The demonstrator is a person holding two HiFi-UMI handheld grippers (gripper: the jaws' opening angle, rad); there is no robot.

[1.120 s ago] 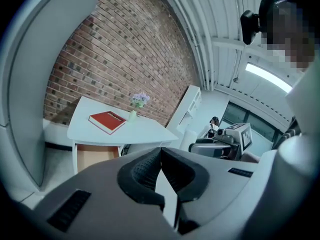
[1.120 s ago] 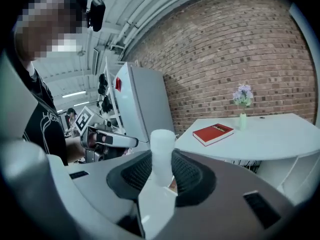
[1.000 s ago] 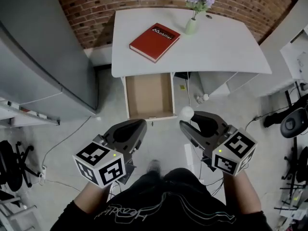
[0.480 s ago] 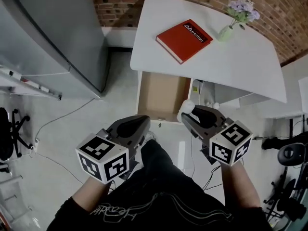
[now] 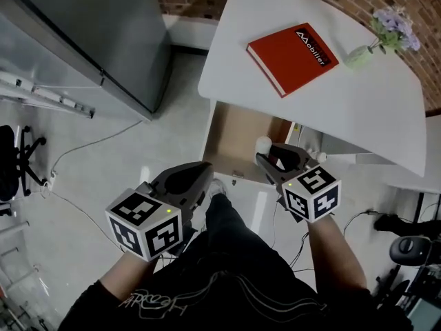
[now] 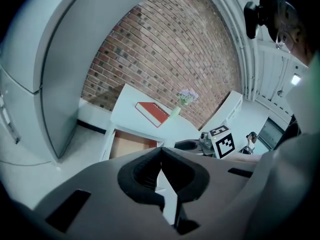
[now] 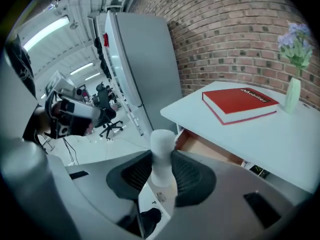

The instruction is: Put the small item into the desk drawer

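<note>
A small white rounded item (image 7: 161, 156) stands upright between the pads of my right gripper (image 7: 161, 168), which is shut on it. From the head view the item (image 5: 263, 144) and the right gripper (image 5: 267, 154) hover over the front right part of the open drawer (image 5: 240, 135), whose brown bottom is bare. The drawer (image 7: 200, 145) hangs out under the white desk (image 5: 358, 109). My left gripper (image 5: 198, 182) is held lower left of the drawer, above the floor; its jaws (image 6: 161, 171) meet at the tips with nothing between them.
A red book (image 5: 293, 57) and a small vase of purple flowers (image 5: 382, 36) are on the desk. A tall grey cabinet (image 5: 96, 33) stands left of the desk. A black office chair (image 5: 17, 161) is at the far left, cables run along the floor.
The view has swung closer and to the left of the desk. My right gripper with the white item has moved from in front of the drawer to above its front right part.
</note>
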